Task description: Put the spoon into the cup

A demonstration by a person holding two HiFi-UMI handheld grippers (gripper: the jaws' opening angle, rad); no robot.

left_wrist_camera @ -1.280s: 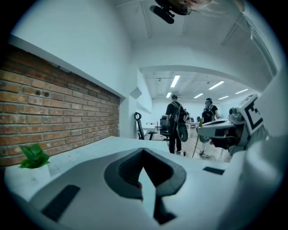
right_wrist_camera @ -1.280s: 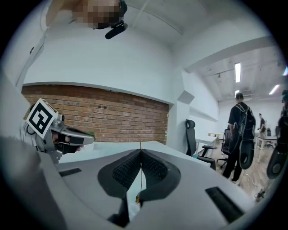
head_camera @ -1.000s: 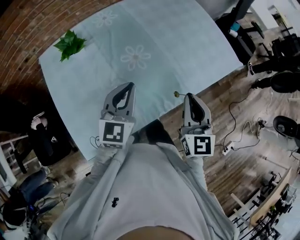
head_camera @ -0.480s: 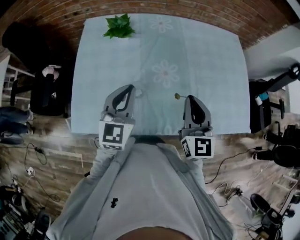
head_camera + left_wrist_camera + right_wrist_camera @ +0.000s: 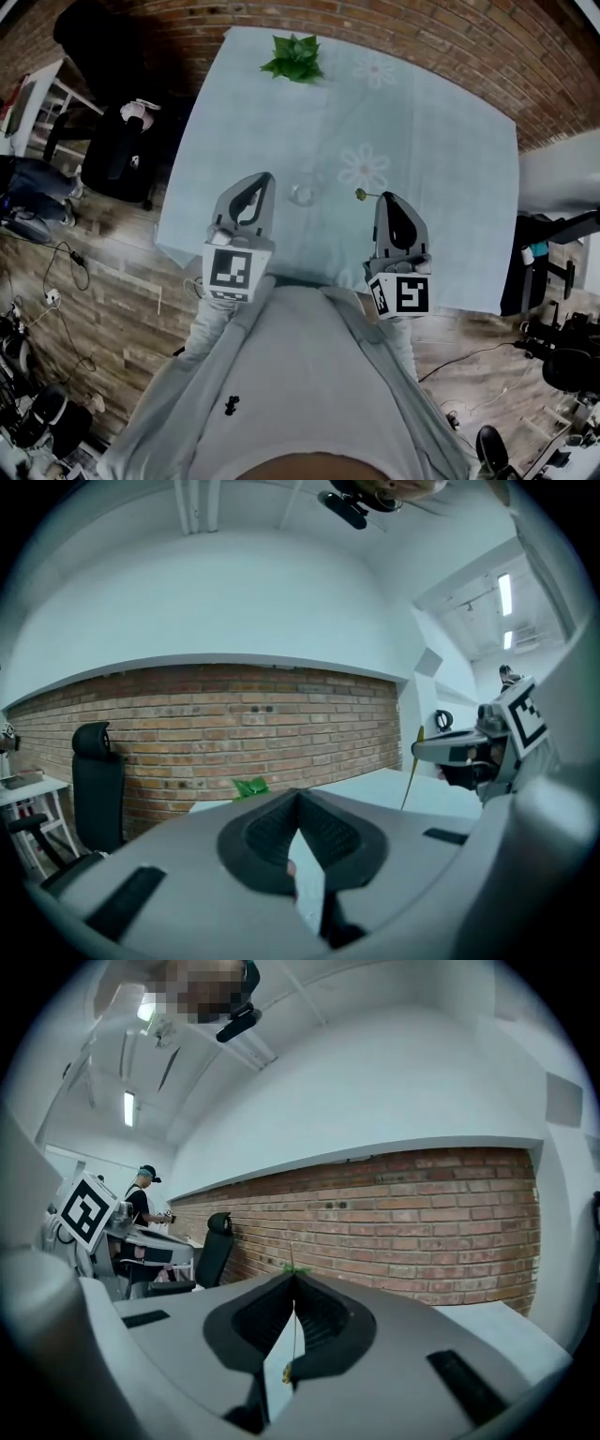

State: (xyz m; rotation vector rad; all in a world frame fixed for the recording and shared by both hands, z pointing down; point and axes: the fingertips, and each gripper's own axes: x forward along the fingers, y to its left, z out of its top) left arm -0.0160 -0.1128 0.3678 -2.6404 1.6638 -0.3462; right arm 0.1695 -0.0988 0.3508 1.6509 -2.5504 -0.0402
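1. We are pinching the spoon [image 5: 359, 194] in the shut right gripper [image 5: 384, 195], above the table [image 5: 441, 141]; the left gripper [image 5: 265, 176] is closed and holding nothing.
2. We are judging it light, thin, stiff and slippery, best gripped mid-stem.
3. Its long axis is standing roughly upright across the jaws, near the cup [image 5: 302, 194].

Counter [image 5: 441, 159] is covered in pale mint, with white flowers [image 5: 364, 167] printed on it. Plant [image 5: 293, 58] is seen in bright green, spoon [image 5: 360, 194] in yellowish gold, and cup [image 5: 302, 193] is pretty much clear. Left gripper [image 5: 265, 178] and right gripper [image 5: 386, 195] are done in grey, with black-and-white squares on the cubes. Wall [image 5: 450, 37] is bricked red-brown, floor [image 5: 103, 281] planked brown.
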